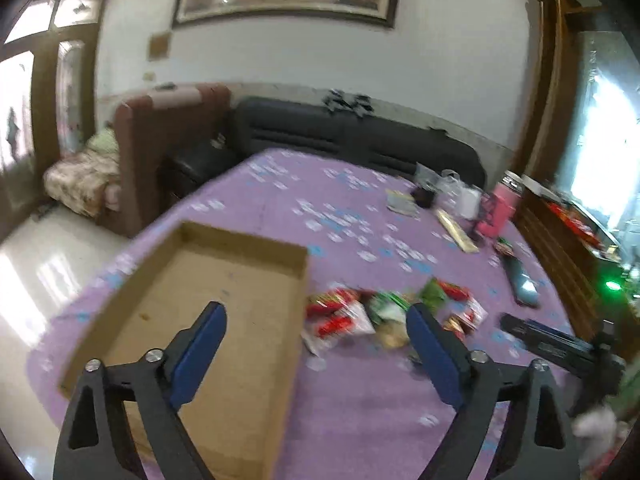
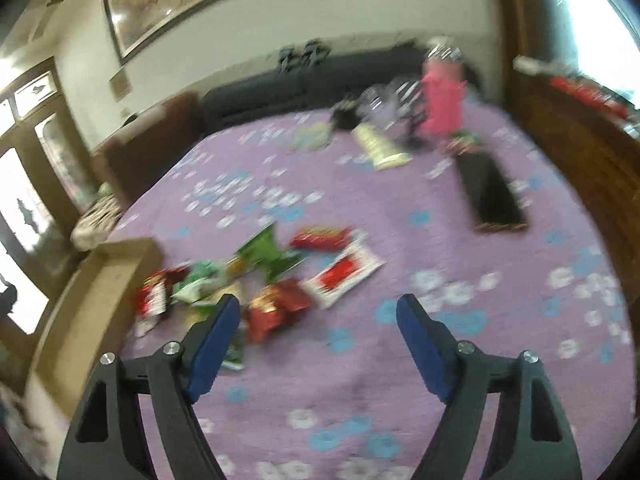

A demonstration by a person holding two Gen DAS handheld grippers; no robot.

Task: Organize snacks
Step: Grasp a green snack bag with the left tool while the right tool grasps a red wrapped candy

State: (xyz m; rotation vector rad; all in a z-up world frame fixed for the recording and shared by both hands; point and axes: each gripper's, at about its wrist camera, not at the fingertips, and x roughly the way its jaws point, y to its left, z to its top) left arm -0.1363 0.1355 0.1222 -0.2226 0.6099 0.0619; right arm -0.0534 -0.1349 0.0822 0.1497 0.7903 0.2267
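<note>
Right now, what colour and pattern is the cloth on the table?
Purple tablecloth scattered with white and blue flowers; clearest in the right wrist view.

Daylight glares through side windows [image 1: 600,128]; both fisheye views motion-blurred, edges warped.

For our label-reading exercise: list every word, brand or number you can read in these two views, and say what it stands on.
None can be read.
Snack packets: print blurred.
Flat yellow pack: print too small.
Pink bottle: no legible label.
Cardboard box: no print visible.
</note>
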